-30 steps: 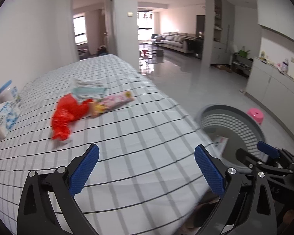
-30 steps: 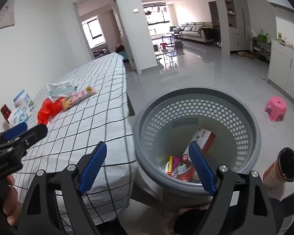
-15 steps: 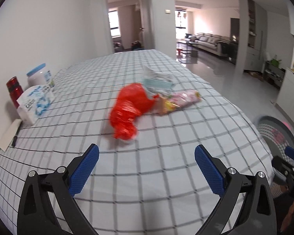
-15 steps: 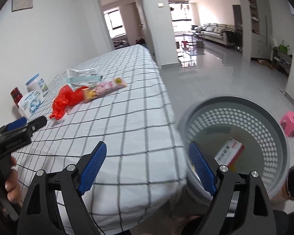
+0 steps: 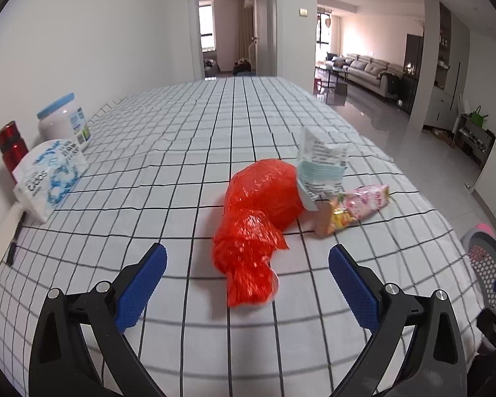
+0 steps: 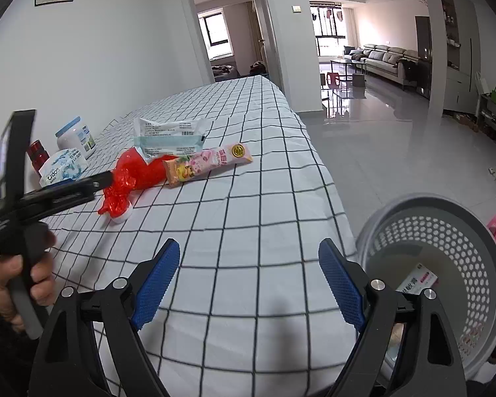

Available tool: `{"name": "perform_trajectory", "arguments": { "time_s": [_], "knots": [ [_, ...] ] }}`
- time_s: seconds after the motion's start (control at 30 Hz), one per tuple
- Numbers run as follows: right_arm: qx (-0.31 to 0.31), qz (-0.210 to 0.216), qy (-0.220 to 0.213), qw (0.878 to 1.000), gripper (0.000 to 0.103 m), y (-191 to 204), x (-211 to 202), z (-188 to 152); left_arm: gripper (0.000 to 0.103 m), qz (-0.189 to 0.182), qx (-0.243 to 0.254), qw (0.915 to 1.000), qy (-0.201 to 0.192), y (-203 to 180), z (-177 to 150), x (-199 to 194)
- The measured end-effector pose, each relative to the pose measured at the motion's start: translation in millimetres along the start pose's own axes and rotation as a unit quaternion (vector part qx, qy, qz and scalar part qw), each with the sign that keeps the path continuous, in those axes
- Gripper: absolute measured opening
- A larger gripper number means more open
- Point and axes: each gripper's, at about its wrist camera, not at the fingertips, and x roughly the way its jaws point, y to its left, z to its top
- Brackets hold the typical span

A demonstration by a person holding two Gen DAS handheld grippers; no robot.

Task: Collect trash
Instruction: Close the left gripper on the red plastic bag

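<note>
Left hand-held gripper: jaws spread wide and empty, aimed at the near tail of the red plastic bag, which lies between the blue pads in that view.
Right hand-held gripper: also spread wide with nothing in it, hovering over the near edge of the tabletop, beside the grey perforated bin.
Bag location: on the checked cloth, mid-tabletop, touching the white-and-teal wipes packet and just beside the pink snack wrapper.
Bag handling, as a guess: very light, soft, crinkly, likely slippery film; it should crush rather than resist.
Where to hold: the twisted, bunched near end, where the film gathers thick enough for the pads to bite.
Bag looks: bright red, glossy, crumpled, bulging at the far end, narrowing toward the hand-held gripper.
Risk: lifting may drag the packet resting on it.
Bin contents: a white-and-pink box already lies inside.
</note>
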Motion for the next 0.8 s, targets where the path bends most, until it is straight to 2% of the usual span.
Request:
{"name": "perform_trajectory", "arguments": {
  "time_s": [0.27, 0.4, 0.43, 0.5, 0.6, 0.8],
  "knots": [
    [-0.006, 0.003, 0.007, 1.000, 0.082, 14, 22, 16, 0.094, -0.002, 0.008, 0.9999, 0.015, 5, 14, 44],
    [-0.007, 0.006, 0.013, 1.000, 0.082, 21, 35, 22, 0.073, -0.014, 0.008, 0.9995, 0.027, 8, 18, 58],
    [-0.008, 0.006, 0.015, 1.000, 0.082, 22, 38, 23, 0.071, -0.015, 0.008, 0.9995, 0.028, 9, 18, 60],
    [-0.011, 0.005, 0.017, 1.000, 0.082, 27, 45, 28, 0.056, -0.019, 0.009, 0.9992, 0.034, 11, 17, 64],
    [-0.015, 0.009, 0.015, 1.000, 0.082, 34, 52, 35, 0.040, -0.025, 0.007, 0.9989, 0.040, 13, 16, 66],
    [-0.024, 0.015, 0.011, 1.000, 0.082, 50, 66, 49, 0.033, -0.030, -0.004, 0.9990, 0.033, 20, 17, 58]
  ]
}}
